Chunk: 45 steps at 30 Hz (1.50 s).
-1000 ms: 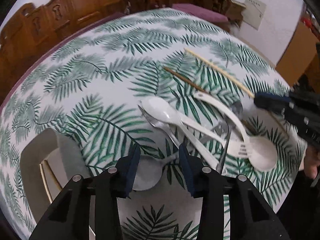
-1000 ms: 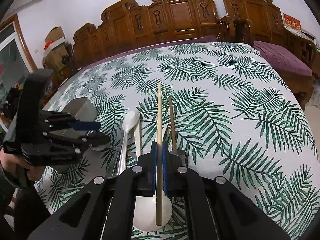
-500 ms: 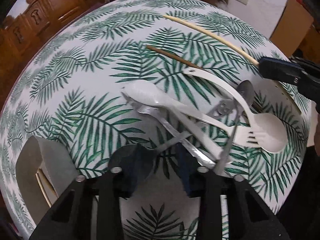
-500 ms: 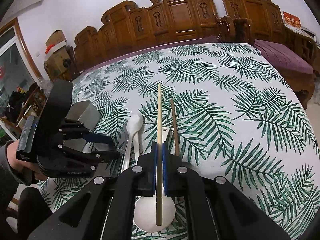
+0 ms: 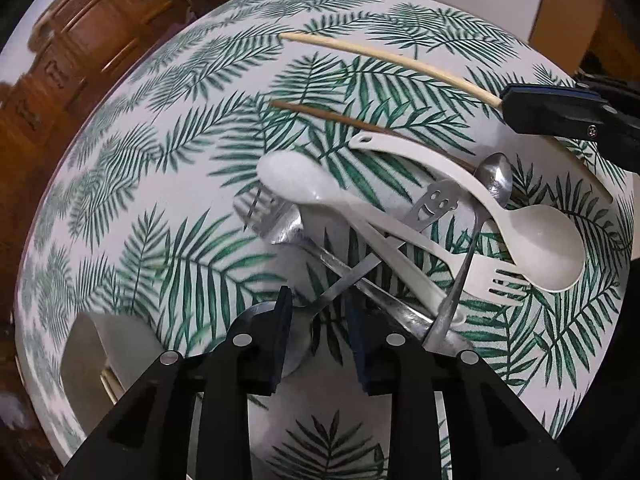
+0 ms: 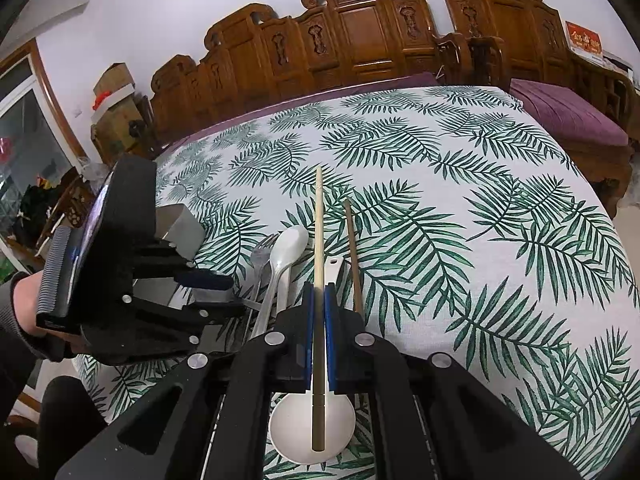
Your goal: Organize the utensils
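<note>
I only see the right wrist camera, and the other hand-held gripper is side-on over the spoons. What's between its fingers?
Observer: The left hand-held gripper has its jaws apart, with the thin neck of a shiny metal spoon between them, not pinched.
Operator: Anything funny on that spoon?
Observer: Its flat handle end has a smiley face cut out.
Operator: Where should the pale wooden chopstick in my right hand-held gripper go?
Observer: Probably the grey metal holder; what look like pale sticks already show inside it.
</note>
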{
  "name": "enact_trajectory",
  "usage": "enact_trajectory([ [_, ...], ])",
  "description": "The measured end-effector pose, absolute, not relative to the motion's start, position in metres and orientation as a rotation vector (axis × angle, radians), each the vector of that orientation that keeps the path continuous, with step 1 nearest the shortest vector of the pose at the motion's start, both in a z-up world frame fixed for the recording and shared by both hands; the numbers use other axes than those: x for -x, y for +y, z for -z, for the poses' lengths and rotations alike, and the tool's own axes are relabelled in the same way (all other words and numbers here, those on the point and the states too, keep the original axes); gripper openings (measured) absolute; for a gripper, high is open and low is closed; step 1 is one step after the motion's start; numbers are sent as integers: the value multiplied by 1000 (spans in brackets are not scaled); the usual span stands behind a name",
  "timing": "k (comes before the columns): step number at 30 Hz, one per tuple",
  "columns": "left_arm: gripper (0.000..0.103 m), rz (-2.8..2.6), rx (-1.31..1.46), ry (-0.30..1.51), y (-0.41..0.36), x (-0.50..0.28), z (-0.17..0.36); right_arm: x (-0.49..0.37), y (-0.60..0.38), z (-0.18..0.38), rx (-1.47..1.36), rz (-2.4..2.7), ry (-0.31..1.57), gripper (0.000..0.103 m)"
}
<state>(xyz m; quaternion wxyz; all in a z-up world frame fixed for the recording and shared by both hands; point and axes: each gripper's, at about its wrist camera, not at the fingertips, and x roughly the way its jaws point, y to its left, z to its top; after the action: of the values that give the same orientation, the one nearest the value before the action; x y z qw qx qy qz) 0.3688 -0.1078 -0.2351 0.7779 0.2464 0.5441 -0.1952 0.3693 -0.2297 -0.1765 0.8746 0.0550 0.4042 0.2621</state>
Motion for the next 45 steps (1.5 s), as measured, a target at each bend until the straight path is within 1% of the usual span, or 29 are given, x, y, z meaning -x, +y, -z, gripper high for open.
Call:
enact_trajectory([
  [2,25,455,-522,1184,-107,-374,235,-370,-231,176,-121,-547,845,6],
  [7,18,507,-487,1220,-103,-379,235,-370,-232,176,-130,-549,844,6],
  [9,12,515,-506,1226,-104,-376,235,-370,-232,175,-130,-550,846,6],
  [16,6,534,-516,1270,-108,-359,234,-370,-232,175,-130,-551,846,6],
  [22,8,517,-538,1251,-112,-353,235,-370,-231,176,-130,-551,848,6],
  [26,13,509,-547,1229,-116,-359,234,-370,-231,177,-133,-549,850,6],
  [29,13,524,-535,1218,-118,-362,234,-371,-232,177,-134,-550,852,6],
  [32,12,535,-514,1214,-121,-367,234,-371,-230,178,-131,-554,855,6],
  [35,5,539,-509,1224,-119,-362,235,-372,-229,179,-130,-555,859,6],
  [40,5,501,-498,1235,-118,-349,234,-372,-229,179,-130,-559,859,6],
  [45,4,429,-462,1206,-111,-335,225,-373,-229,179,-130,-562,863,6],
])
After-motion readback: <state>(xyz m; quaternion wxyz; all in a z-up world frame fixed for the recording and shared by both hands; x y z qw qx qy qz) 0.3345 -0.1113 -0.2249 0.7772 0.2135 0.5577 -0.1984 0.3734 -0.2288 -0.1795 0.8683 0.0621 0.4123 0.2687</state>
